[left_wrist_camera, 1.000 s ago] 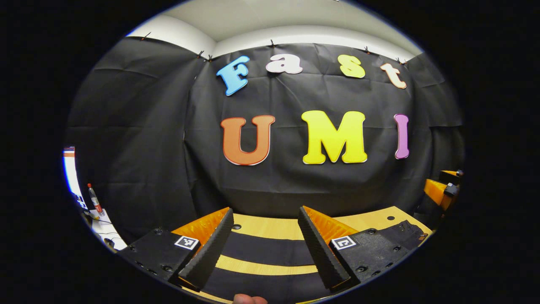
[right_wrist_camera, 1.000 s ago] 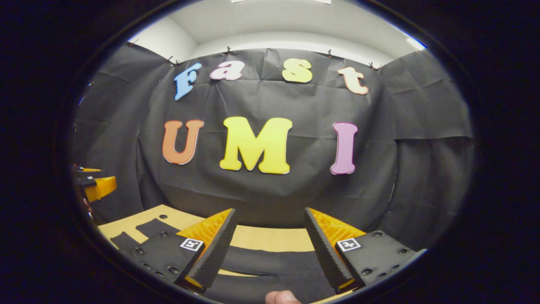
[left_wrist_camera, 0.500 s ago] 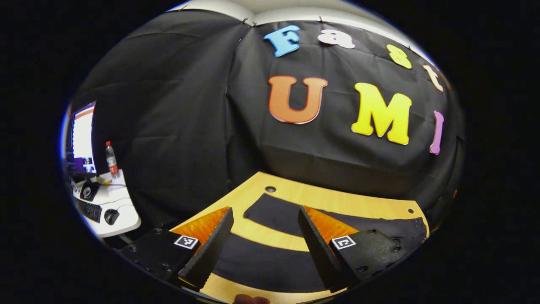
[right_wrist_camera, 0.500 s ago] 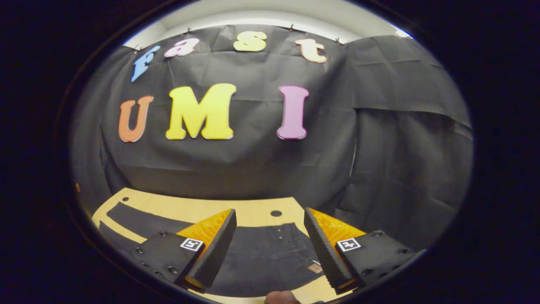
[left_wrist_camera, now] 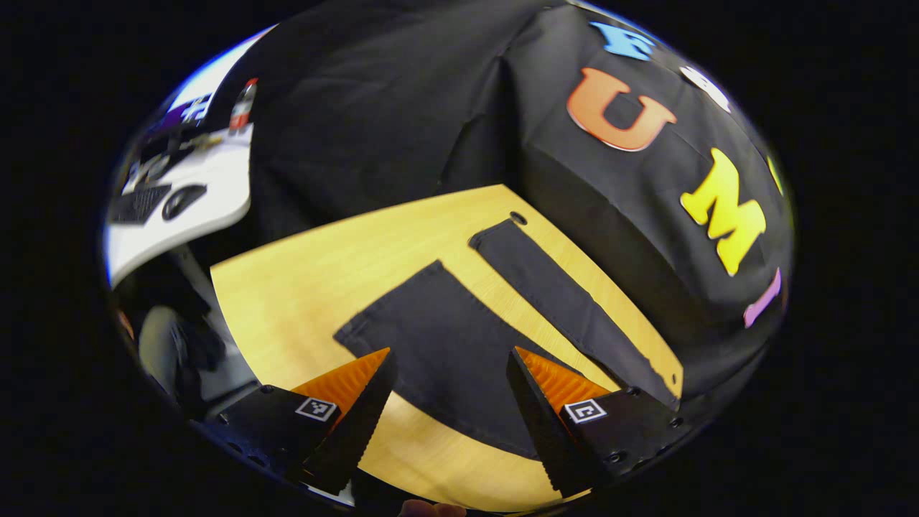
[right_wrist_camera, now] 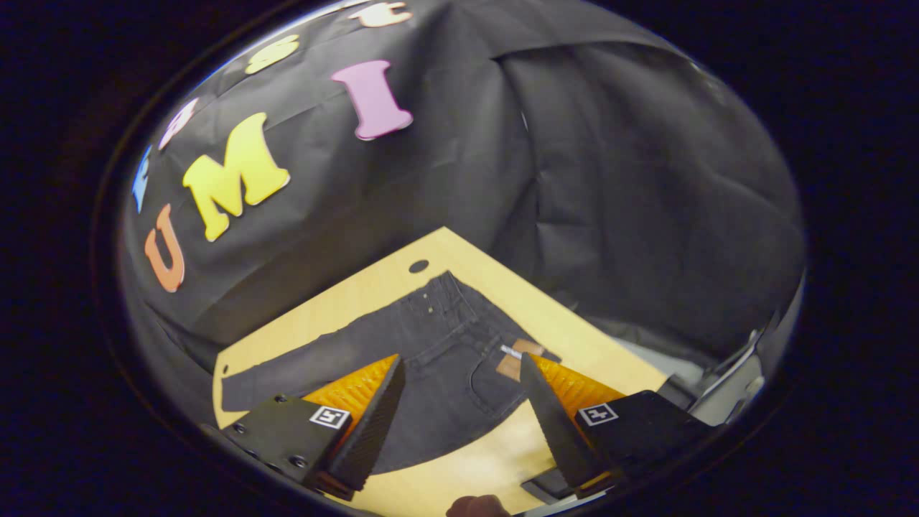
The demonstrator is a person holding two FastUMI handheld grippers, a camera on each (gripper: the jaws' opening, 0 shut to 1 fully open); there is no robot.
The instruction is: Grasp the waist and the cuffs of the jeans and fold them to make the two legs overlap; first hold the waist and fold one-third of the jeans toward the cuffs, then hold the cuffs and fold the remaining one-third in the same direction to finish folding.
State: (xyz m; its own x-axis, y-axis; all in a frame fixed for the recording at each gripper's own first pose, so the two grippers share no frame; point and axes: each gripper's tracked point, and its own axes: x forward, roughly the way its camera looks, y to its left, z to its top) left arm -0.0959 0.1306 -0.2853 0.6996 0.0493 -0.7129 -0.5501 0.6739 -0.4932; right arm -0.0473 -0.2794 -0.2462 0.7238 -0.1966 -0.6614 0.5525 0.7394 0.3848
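Observation:
Dark jeans lie spread flat on a light wooden table (left_wrist_camera: 301, 287). In the left gripper view the two legs (left_wrist_camera: 445, 337) fan apart, the near leg's cuff (left_wrist_camera: 384, 301) and the far leg's cuff (left_wrist_camera: 495, 233) at their ends. My left gripper (left_wrist_camera: 449, 420) hovers open above the near leg, holding nothing. In the right gripper view the waist (right_wrist_camera: 467, 309) with pockets and a tan patch (right_wrist_camera: 518, 357) lies near the table's corner. My right gripper (right_wrist_camera: 467, 424) hangs open over the seat of the jeans, holding nothing.
A white desk (left_wrist_camera: 179, 208) with a keyboard, mouse and bottle stands beyond the table's left end. Black cloth walls close the far side. Small round holes (left_wrist_camera: 518, 217) (right_wrist_camera: 418, 266) mark the table's far corners. A thumb tip (right_wrist_camera: 477, 506) shows at the bottom edge.
Both grippers have tipped downward and swung outward, the left toward the cuffs, the right toward the waist. The jeans have come fully into sight. Both stay open.

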